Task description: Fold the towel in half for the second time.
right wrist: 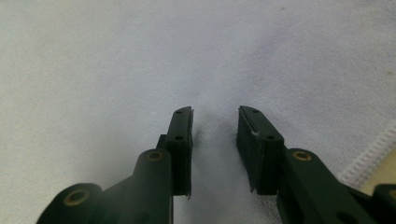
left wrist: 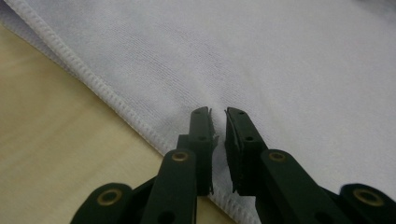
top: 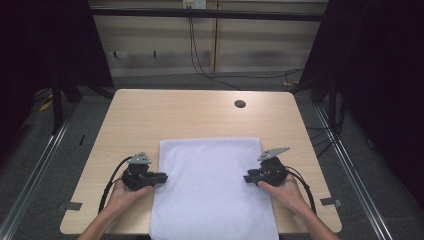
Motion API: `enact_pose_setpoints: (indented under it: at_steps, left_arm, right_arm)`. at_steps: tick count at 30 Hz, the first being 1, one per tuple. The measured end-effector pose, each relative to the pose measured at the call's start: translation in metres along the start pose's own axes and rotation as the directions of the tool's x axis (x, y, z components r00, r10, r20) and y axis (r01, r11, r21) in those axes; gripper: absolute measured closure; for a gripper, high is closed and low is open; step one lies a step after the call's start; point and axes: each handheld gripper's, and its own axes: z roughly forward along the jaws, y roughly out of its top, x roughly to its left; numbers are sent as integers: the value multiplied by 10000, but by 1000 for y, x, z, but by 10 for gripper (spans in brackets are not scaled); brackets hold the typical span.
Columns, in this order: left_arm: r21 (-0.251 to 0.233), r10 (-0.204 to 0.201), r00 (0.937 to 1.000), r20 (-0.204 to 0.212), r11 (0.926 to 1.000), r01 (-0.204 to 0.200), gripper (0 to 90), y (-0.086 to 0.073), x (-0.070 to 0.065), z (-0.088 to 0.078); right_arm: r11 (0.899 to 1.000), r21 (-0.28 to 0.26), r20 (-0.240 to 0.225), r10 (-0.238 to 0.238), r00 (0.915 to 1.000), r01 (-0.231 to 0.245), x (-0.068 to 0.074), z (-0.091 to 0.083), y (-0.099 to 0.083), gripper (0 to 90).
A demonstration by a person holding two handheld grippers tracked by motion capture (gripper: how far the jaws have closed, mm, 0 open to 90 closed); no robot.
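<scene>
Both grippers, left (top: 161, 177) nearly together, right (top: 248, 177) apart, press a white towel (top: 212, 190) on the wooden table (top: 150, 115)

Light wood table (top: 150, 112), rounded corners, on grey floor (top: 45, 165). Dark round hole (top: 240, 104) near far right edge. White towel (top: 212, 185) lies flat on near middle of tabletop, near end hanging over front edge. Stitched hem runs along towel's sides. Bare wood either side.
</scene>
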Motion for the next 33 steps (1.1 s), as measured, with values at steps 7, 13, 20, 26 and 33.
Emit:
enact_pose_setpoints:
  at_steps: [7, 13, 20, 26, 33]
  left_arm:
    - [530, 797, 9968, -49, 9954, -793, 811, -10, -33, -4]
    - [831, 485, 9983, 332, 9952, -511, 793, -19, -47, -11]
    - [-393, 322, 9994, -139, 9987, -327, 702, 0, -25, -31]
    - [-702, 262, 9933, -1122, 9969, -342, 611, 29, 14, -21]
    - [-686, -308, 9881, -1510, 9974, 206, 509, 42, 47, -4]
  right_arm:
    - [9995, -249, -383, 208, 9990, -217, 17, -11, -21, 665]
    - [9996, 118, -555, -242, 9982, 249, 34, -20, -31, 662]
    - [9988, -259, -490, -432, 9979, 419, 27, -30, -22, 610]
    - [9914, -1271, 982, -179, 9950, 304, -21, -47, 6, 615]
    - [9922, -1210, 1080, 418, 9933, -286, -65, -14, 32, 540]
